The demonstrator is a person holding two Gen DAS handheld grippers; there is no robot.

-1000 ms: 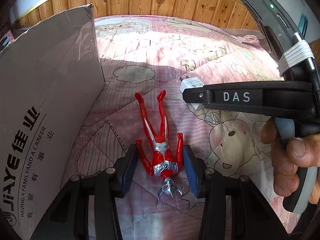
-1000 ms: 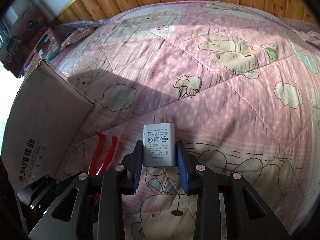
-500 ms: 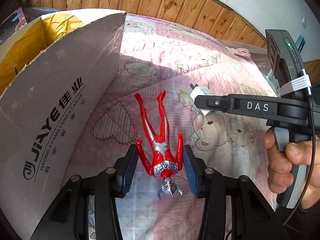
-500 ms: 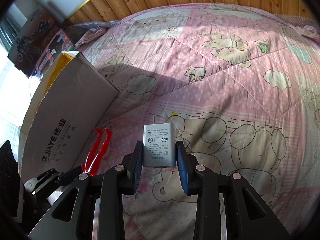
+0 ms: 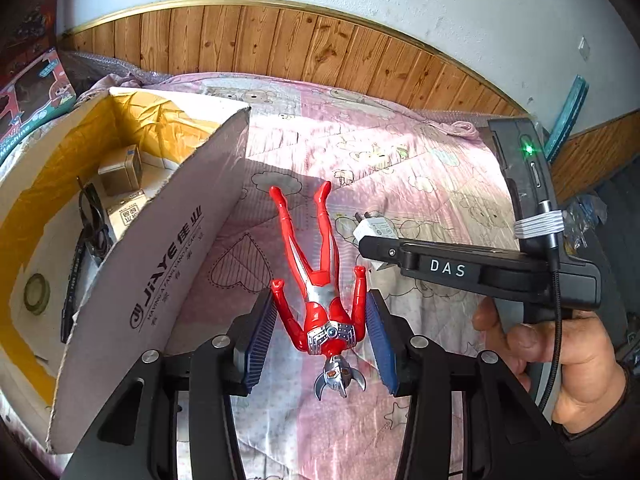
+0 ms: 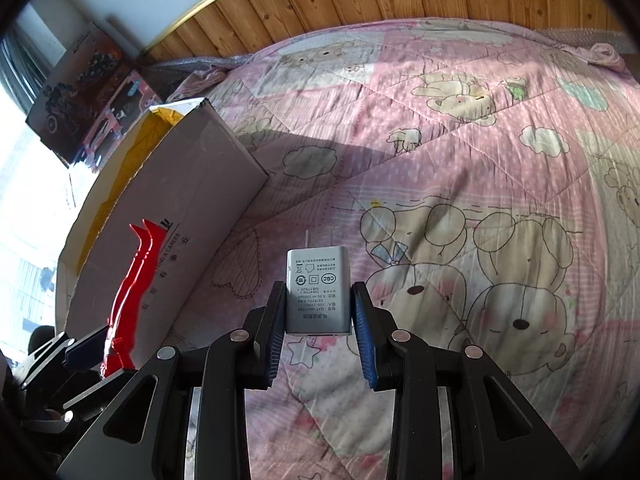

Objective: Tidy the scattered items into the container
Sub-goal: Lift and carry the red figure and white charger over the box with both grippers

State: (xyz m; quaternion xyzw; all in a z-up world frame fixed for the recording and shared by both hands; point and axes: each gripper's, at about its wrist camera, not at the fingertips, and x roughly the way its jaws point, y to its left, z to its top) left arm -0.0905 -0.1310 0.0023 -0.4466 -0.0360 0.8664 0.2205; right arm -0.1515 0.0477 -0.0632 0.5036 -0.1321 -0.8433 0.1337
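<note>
My left gripper [image 5: 320,336] is shut on a red and silver hero figure [image 5: 318,280], held by the arms and torso, head toward the camera and legs pointing away, above the bed. My right gripper [image 6: 318,320] is shut on a grey wall charger [image 6: 318,290], prongs pointing away; the charger [image 5: 374,228] also shows at the right gripper's tip in the left wrist view. The open cardboard box [image 5: 172,248] stands to the left, its yellow inside visible. In the right wrist view the figure's legs [image 6: 134,276] rise in front of the box [image 6: 192,216].
Inside the box lie small cartons [image 5: 120,170], a black strap [image 5: 82,240] and a tape roll [image 5: 37,294]. A pink cartoon quilt [image 6: 460,184] covers the bed. Toy boxes [image 6: 88,88] stand at the far left by the wooden wall panelling [image 5: 320,52]. A hand [image 5: 560,364] grips the right tool.
Both grippers have risen with their loads. The box's open top and contents have come into the left wrist view, and more of the wall shows.
</note>
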